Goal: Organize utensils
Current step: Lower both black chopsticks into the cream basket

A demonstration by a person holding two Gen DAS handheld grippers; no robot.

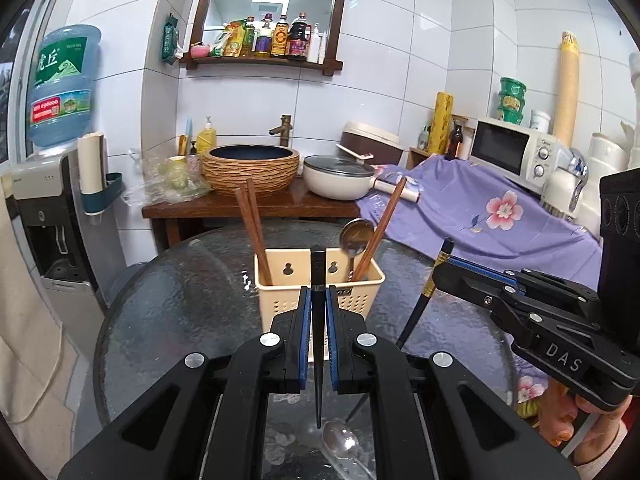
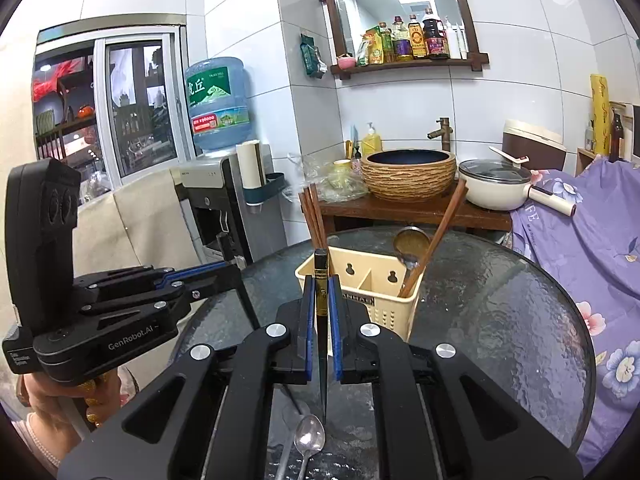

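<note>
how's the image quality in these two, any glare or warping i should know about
Left wrist view: fisheye bends the wall tiles, dark vignette corners, glare on the glass table; left claw and its black chopstick sharp. Right wrist view: same bending, the window full of reflections, table sheen at right; right claw sharp.

Two black chopsticks (image 1: 319,320), three wooden chopsticks (image 1: 252,232), two spoons (image 1: 340,442), one caddy (image 1: 280,300).

Bright, even indoor light, glare on the glass table (image 1: 180,300), strong fisheye bending and dark corners.
</note>
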